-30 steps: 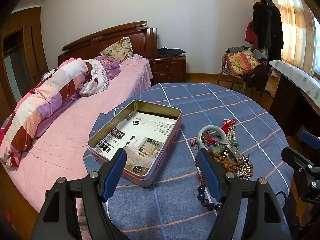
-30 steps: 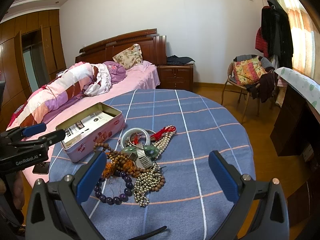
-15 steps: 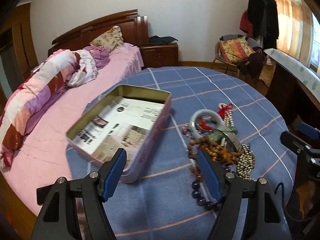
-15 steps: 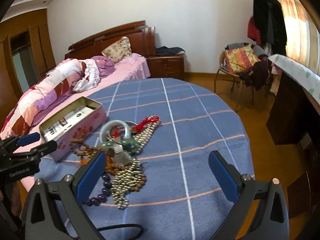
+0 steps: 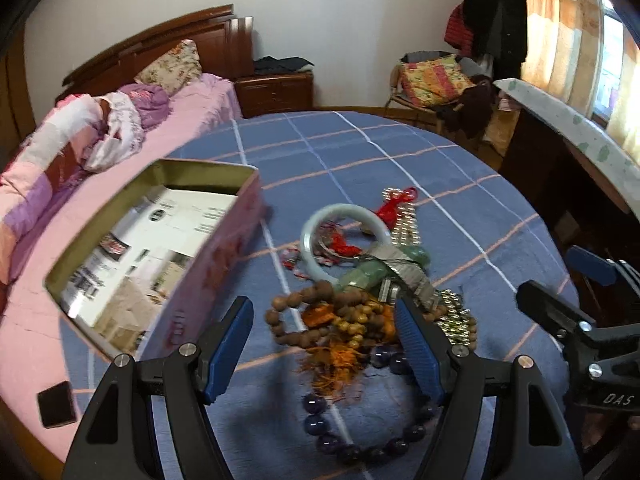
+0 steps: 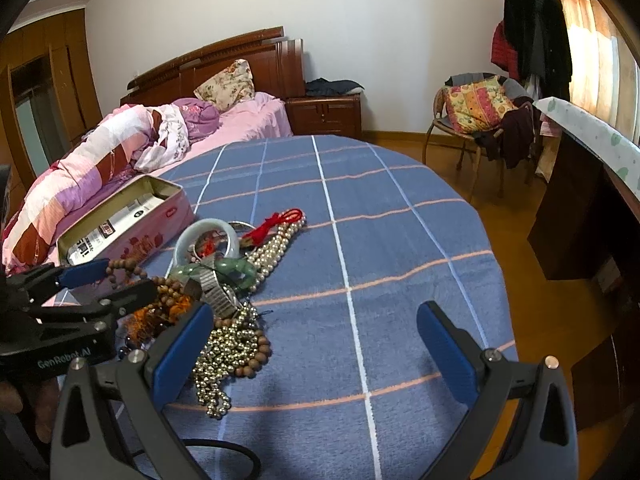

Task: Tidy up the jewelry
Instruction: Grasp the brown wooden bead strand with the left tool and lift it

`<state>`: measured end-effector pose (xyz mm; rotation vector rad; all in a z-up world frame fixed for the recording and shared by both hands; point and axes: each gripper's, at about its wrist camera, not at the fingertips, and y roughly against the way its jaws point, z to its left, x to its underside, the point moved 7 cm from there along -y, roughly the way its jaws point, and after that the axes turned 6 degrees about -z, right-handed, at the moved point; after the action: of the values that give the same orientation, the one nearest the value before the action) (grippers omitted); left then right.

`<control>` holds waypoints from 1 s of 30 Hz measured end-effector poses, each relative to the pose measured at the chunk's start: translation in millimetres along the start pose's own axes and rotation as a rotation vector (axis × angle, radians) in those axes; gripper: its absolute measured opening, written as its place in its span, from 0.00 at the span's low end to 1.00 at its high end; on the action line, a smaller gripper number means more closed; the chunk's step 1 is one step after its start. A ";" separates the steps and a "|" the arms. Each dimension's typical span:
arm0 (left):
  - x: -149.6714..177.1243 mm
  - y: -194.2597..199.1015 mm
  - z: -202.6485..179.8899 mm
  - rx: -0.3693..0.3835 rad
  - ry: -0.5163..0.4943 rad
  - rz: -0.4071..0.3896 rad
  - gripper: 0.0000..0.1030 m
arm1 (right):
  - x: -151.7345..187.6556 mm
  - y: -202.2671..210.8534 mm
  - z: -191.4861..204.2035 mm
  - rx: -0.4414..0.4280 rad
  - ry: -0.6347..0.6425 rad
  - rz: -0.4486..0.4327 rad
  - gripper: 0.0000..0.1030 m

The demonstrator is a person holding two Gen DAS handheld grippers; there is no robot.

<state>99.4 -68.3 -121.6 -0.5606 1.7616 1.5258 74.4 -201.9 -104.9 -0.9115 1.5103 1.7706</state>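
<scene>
Fingers (image 5: 236, 332) of left gripper (image 5: 324, 344) apart, seemingly over brown beads (image 5: 320, 312).

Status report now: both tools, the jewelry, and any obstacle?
Left tool open, over the brown bead bracelet. Right tool open, empty. Jewelry pile tangled beside the open pink tin. Nothing in the way.

You're in a home bedroom. A made-up bed (image 6: 224, 128) with a wooden headboard (image 6: 224, 60) stands behind your cloth-covered table (image 6: 400, 240).
</scene>
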 end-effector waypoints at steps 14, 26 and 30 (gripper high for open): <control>-18.3 30.0 -11.6 0.085 -0.028 -0.091 0.06 | 1.7 -4.7 1.7 -0.015 0.008 0.003 1.00; -57.0 86.7 -14.2 0.146 -0.025 -0.230 0.06 | 21.8 -15.5 32.4 -0.165 0.136 0.117 0.68; -66.6 96.6 -4.1 0.148 -0.004 -0.257 0.06 | 30.7 -19.7 46.6 -0.232 0.179 0.169 0.58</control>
<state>70.6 -61.7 -8.1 -0.6790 1.7092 1.2099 68.6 -152.1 -136.4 -1.1098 1.5541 2.0659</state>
